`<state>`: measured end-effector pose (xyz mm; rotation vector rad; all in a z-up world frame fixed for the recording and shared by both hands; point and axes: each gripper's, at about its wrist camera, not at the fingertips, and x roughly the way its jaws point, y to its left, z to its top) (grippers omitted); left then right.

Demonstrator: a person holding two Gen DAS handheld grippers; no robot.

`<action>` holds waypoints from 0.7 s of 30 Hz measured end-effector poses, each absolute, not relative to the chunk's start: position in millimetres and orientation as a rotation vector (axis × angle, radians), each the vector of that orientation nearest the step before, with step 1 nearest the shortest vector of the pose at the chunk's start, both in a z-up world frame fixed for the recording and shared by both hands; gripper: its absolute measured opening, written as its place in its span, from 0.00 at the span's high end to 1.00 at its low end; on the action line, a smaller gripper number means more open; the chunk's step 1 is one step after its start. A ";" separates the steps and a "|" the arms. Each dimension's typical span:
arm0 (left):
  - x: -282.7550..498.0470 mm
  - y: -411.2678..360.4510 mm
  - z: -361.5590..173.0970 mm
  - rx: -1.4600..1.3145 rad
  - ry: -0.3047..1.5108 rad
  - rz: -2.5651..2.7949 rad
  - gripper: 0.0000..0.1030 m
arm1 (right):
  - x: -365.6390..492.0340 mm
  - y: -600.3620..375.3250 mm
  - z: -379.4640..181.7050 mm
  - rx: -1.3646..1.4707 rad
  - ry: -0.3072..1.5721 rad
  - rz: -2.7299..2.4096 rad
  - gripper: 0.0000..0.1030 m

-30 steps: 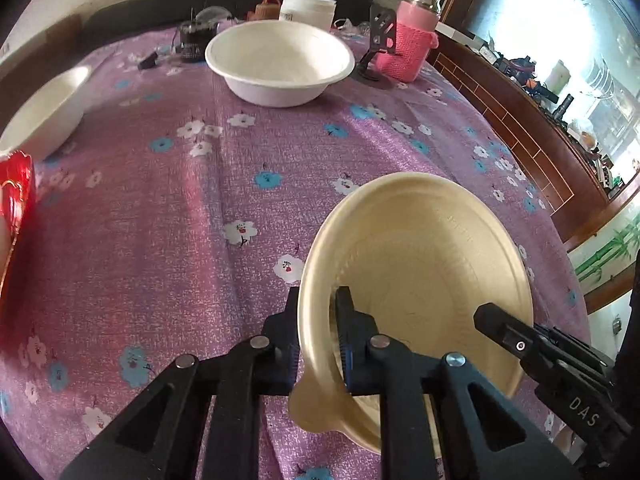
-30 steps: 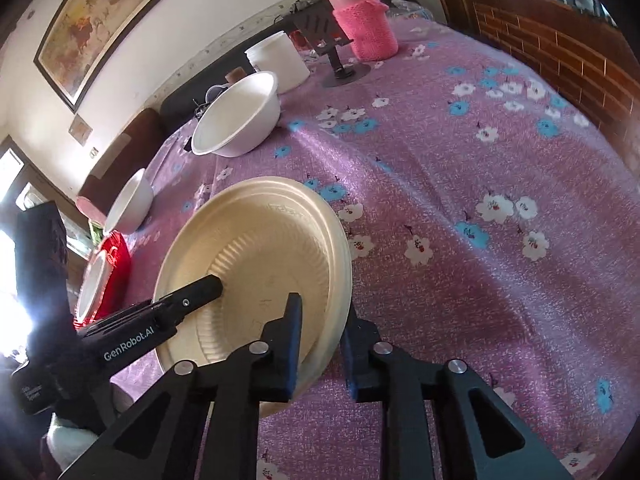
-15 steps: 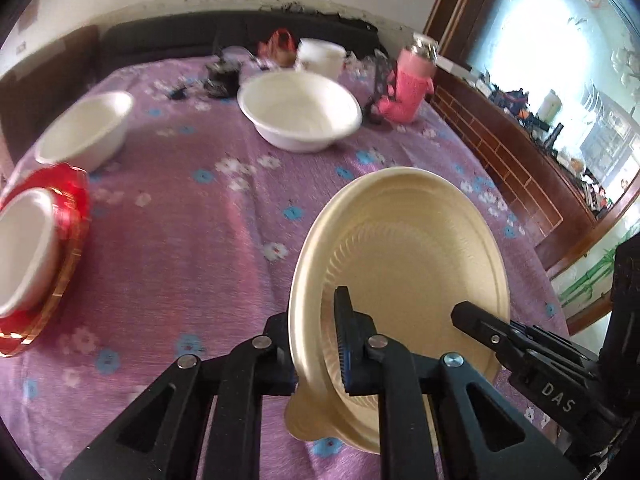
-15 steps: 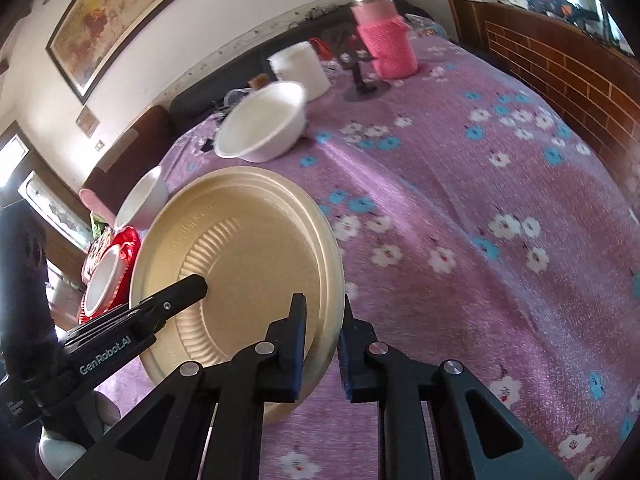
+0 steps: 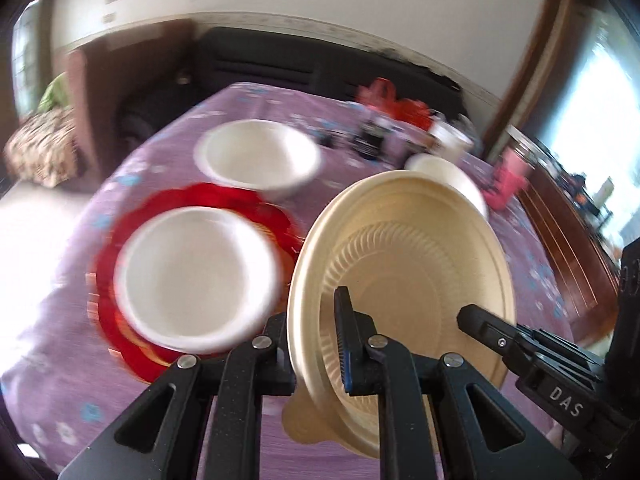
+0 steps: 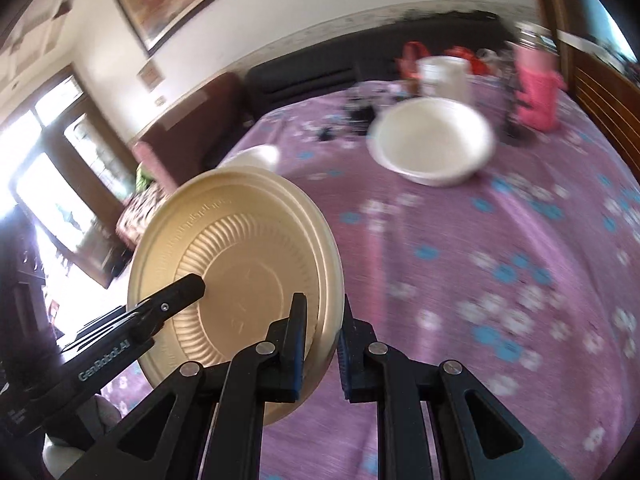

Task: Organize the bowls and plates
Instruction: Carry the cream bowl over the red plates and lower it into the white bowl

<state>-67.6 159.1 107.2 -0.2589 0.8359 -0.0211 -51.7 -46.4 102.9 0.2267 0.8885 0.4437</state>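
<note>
Two grippers shared one load: a cream disposable plate [image 5: 404, 280], ribbed around its well, held tilted above the purple flowered tablecloth [image 5: 72, 368]. The left gripper [image 5: 312, 344] had its jaws nearly closed on the plate's left rim, one finger behind the plate and the other inside the well. In the same view the right gripper [image 5: 480, 324] reached in from the lower right, its tip against the plate's right side. From the right wrist camera, the right gripper [image 6: 322, 340] likewise pinched the plate [image 6: 240, 264] by its near edge, jaws almost shut with the rim between them, while the left gripper [image 6: 192, 284] came in from the lower left with a finger lying across the well.

Left of the left jaws, beyond the plate's edge, a white bowl [image 5: 196, 276] sat inside a red scalloped plate [image 5: 116, 320] on the cloth. Ahead of those jaws and farther off stood a second white bowl [image 5: 260, 156], and a third white bowl [image 5: 452, 176] peeked out just over the top rim of the held plate. Far ahead and to the right stood a pink-sleeved flask [image 5: 508, 176], blurred.

In the right wrist view, a white bowl [image 6: 432, 144] lay well ahead and to the right of the jaws, with a white cup [image 6: 442, 74] and the pink flask [image 6: 538, 92] behind it. Another white bowl [image 6: 256, 156] showed just above the plate's top edge. Both views were smeared by motion.
</note>
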 end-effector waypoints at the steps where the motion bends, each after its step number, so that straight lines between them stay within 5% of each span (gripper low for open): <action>1: -66.5 171.8 107.3 -0.266 0.836 0.003 0.86 | -47.2 -31.1 104.7 0.211 0.893 0.461 0.85; 21: -34.1 289.5 64.9 -0.423 0.923 0.111 0.83 | 27.6 111.8 62.4 0.048 1.067 0.500 0.85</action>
